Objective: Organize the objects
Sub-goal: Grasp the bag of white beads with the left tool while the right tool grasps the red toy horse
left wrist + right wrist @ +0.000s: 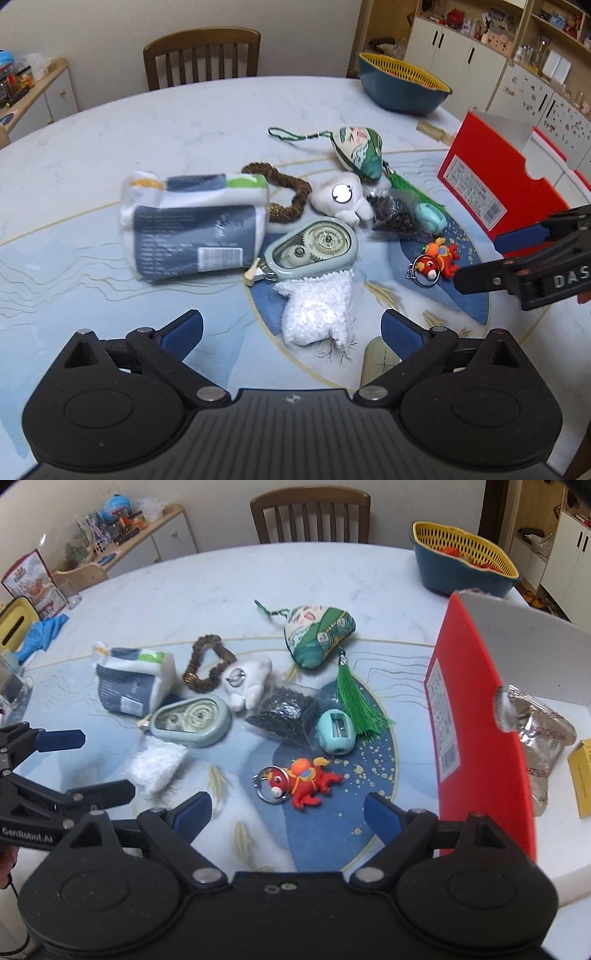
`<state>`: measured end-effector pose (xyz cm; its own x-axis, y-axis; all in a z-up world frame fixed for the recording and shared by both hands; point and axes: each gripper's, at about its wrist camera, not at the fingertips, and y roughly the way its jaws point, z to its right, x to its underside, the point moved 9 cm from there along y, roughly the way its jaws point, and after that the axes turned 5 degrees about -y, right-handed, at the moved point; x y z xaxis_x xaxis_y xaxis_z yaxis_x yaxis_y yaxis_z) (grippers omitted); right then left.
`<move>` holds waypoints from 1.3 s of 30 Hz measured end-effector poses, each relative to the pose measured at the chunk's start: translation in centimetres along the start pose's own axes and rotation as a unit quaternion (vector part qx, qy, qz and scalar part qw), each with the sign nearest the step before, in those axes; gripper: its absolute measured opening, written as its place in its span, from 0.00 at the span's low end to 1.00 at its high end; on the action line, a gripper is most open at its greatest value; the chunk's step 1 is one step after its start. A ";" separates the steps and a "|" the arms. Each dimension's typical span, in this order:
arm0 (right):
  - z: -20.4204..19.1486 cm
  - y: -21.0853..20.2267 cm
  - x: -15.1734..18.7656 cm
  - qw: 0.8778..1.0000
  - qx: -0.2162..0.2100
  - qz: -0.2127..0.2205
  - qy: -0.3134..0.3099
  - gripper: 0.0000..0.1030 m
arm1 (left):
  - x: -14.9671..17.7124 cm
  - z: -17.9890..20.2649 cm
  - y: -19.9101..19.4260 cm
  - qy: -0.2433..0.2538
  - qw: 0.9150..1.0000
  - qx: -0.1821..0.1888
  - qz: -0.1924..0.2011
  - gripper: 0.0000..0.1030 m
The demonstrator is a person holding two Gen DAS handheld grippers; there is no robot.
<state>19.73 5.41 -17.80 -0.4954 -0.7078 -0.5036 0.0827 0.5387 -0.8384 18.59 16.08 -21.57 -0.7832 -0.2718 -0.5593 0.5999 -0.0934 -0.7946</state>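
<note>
Both claws spread, nothing held. Left claw [291, 328] hangs over the white beads bag [317, 310]; right claw [288, 812] over the red keychain [295, 781], beside the red box [476, 716]. Risk: items overlap, so closing on the bag could drag the tape dispenser [314, 247] that touches it. Box interior mostly hidden; the basket's [461, 565] contents are unclear.
</note>
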 end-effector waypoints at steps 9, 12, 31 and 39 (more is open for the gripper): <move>0.8 3.1 -0.1 0.999 0.016 -0.028 -0.004 0.82 | -0.1 0.3 2.2 0.015 1.000 -0.014 -0.009 1.00; 0.8 3.7 -0.2 0.999 0.017 -0.032 -0.008 0.80 | -0.1 0.4 2.7 0.021 1.000 -0.019 -0.010 1.00; -0.5 4.6 -0.6 0.997 0.037 -0.026 -0.063 0.54 | -0.5 0.6 3.5 0.020 0.999 -0.028 -0.007 0.76; -0.5 4.3 -0.3 0.997 0.039 -0.023 -0.060 0.51 | -0.6 1.1 2.8 0.027 0.999 -0.023 -0.009 0.43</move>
<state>19.82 8.12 -21.14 -0.3930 -0.7835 -0.4814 0.1320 0.4700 -0.8727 20.87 14.93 -23.20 -0.8022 -0.2176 -0.5560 0.5787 -0.0538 -0.8138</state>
